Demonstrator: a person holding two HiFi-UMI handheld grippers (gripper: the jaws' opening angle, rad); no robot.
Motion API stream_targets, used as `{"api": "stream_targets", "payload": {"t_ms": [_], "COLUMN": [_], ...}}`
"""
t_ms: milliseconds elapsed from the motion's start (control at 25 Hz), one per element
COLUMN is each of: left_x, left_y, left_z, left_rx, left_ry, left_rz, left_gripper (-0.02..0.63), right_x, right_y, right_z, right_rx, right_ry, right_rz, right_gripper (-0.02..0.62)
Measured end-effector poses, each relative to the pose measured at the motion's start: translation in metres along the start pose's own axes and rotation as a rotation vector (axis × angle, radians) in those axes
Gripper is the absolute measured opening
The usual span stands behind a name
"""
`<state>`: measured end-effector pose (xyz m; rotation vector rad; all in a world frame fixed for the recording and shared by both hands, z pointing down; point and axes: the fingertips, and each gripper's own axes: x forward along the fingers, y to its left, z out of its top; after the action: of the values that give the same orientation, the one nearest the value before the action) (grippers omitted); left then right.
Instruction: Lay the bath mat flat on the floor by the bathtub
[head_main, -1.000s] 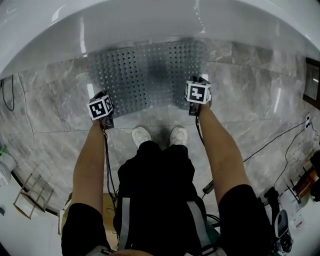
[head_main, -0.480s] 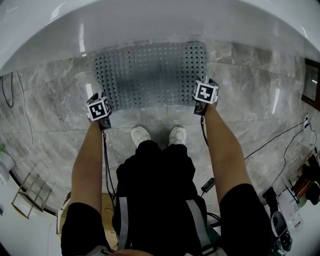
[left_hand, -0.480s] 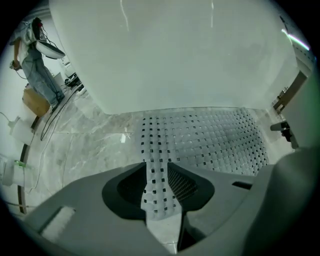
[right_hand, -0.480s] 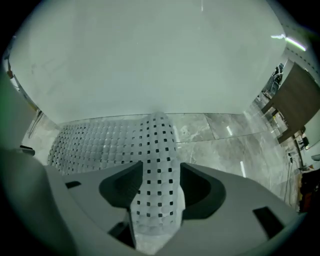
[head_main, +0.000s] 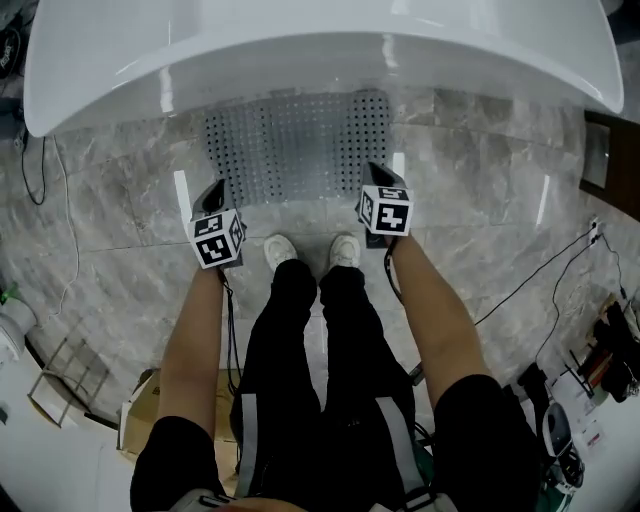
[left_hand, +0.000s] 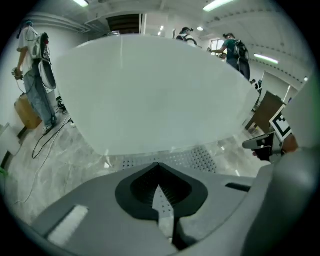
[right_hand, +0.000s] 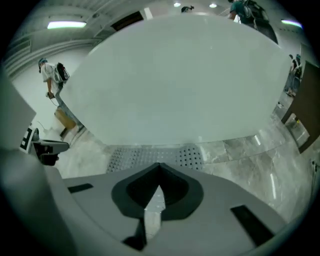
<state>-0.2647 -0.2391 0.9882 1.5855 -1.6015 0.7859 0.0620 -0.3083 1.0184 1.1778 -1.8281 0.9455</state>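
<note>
The grey perforated bath mat (head_main: 297, 145) lies flat on the marble floor, its far edge under the rim of the white bathtub (head_main: 300, 50). My left gripper (head_main: 213, 190) hangs above the floor near the mat's near left corner, apart from it. My right gripper (head_main: 378, 172) hangs over the near right corner. Both jaws have just closed, and nothing is between them. In the left gripper view the shut gripper (left_hand: 159, 165) points at the mat (left_hand: 200, 158). The right gripper view shows the same: the gripper (right_hand: 160, 165) is shut above the mat (right_hand: 150, 156).
My white shoes (head_main: 280, 250) stand just short of the mat. Cables (head_main: 540, 275) trail over the floor at right, and another cable (head_main: 55, 210) at left. A wire rack (head_main: 65, 385) and a cardboard box (head_main: 140, 420) sit behind me at left. People stand beyond the tub.
Both grippers have come up off the mat's near corners and now hang above the floor. The mat has stayed flat by the tub. I have straightened up.
</note>
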Motion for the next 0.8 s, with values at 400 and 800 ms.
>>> {"api": "stream_targets", "payload": {"t_ms": [400,800], "left_x": [-0.212,-0.430], "left_y": [-0.098,-0.146], "left_z": [0.148,0.284], "left_rx": [0.024,-0.023], "left_ry": [-0.223,-0.490], "left_rz": [-0.095,-0.166], "left_gripper": [0.005,0.005], "right_x": [-0.244,-0.488], "right_y": [0.090,0.142], "right_z": [0.131,0.265], "right_rx": [-0.023,-0.047], "right_ry": [-0.389,-0.799], "right_rz": [0.103,0.135], "right_gripper": [0.005,0.006]}}
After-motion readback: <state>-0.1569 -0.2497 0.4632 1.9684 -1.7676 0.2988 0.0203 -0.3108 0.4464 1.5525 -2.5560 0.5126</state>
